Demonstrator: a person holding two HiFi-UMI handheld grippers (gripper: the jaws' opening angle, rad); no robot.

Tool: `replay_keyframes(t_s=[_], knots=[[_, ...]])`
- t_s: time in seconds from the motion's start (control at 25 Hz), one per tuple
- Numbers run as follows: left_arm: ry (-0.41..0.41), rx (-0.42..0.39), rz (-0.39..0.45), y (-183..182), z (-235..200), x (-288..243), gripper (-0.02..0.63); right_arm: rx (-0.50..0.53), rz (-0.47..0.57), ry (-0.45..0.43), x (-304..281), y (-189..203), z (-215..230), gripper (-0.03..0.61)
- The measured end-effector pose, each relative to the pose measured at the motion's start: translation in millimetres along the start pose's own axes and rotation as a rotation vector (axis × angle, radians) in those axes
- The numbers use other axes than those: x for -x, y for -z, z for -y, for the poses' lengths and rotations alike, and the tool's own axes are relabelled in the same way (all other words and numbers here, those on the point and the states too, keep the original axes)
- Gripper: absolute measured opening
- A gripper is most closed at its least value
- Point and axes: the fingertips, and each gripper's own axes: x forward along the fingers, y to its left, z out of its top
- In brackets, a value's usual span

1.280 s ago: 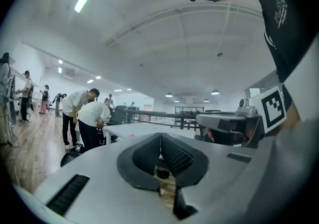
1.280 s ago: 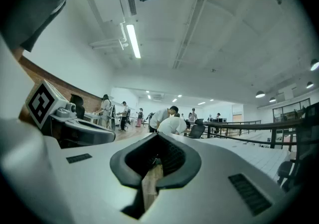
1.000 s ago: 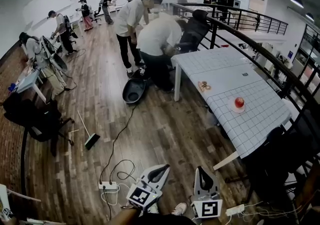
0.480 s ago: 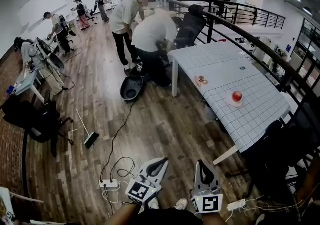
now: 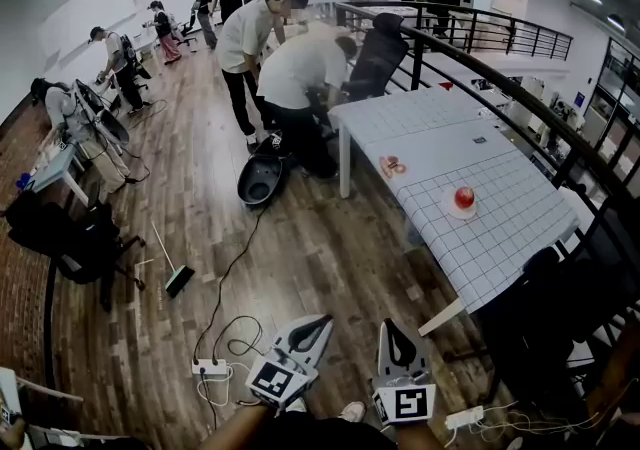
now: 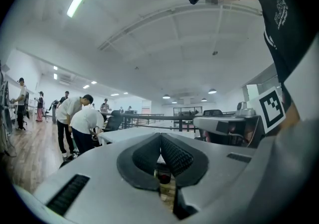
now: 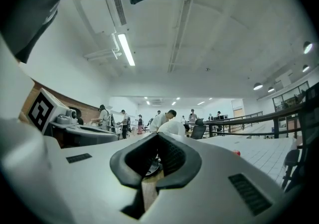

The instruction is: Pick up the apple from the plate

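Surface: white grid-patterned table (image 5: 500, 243) on dark wooden plank floor (image 5: 300, 258), beside black metal railing (image 5: 500, 63) | Target: round red apple (image 5: 465, 198) sat on small white plate (image 5: 449, 209) (well apart from both tools) | left gripper (image 5: 327, 319), right gripper (image 5: 390, 324): jaws closed together, empty

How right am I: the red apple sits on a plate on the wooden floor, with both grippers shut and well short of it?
Wrong in one respect: the apple on its plate sits on the checked table, not the floor, as the head view shows. The left gripper and right gripper are indeed shut and well short of it.
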Motion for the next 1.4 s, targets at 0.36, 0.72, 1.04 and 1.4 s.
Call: replay_keyframes(t_s=[0.36, 0.72, 1.04, 1.4], knots=[[-0.019, 0.001, 0.004, -1.6, -6.7, -26.9, 0.021, -0.012, -0.001, -0.009, -18.8, 7.2, 17.5, 0.023], [0.009, 0.022, 0.023, -5.0, -54.8, -69.9, 0.021, 0.018, -0.006, 0.027, -76.6, 13.5, 36.1, 0.023], [0.027, 0.042, 0.047, -5.6, -107.8, -96.0, 0.021, -0.026, -0.029, 0.075, -124.6, 25.7, 47.1, 0.023], [0.069, 0.085, 0.052, -5.3, -152.8, -115.7, 0.021, 0.010, -0.076, 0.102, -177.2, 35.6, 41.4, 0.023]])
